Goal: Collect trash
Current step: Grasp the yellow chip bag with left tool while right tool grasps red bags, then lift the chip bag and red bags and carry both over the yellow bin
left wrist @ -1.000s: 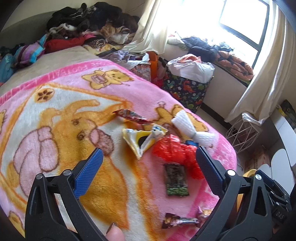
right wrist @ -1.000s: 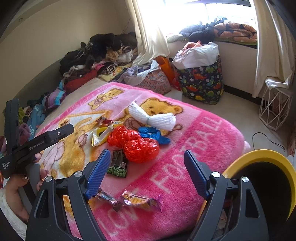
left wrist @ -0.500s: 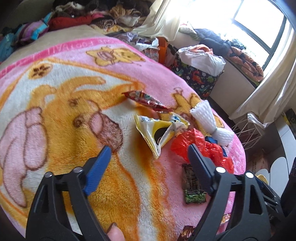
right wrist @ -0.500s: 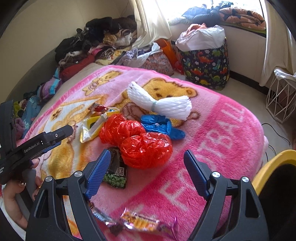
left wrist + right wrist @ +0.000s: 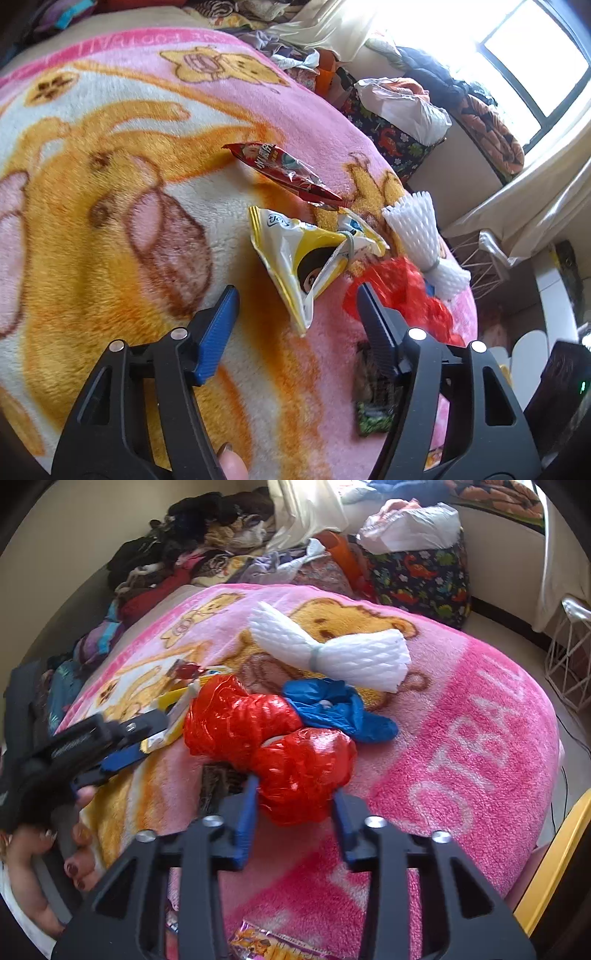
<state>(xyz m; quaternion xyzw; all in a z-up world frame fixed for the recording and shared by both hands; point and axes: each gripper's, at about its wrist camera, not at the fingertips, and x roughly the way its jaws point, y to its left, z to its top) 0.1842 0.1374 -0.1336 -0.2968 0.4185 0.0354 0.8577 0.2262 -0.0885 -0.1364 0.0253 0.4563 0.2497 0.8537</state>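
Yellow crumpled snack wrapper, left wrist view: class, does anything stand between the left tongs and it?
Nothing visible does. The yellow crumpled snack wrapper lies just ahead of the closing left tongs, with only bare pink cartoon blanket between; its lower tip reaches between their fingers.

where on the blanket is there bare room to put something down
Free: the pink lettered stretch right of the red plastic bag and blue glove, and the bear print left of the yellow wrapper. Crowded: the middle, around the white foam net.
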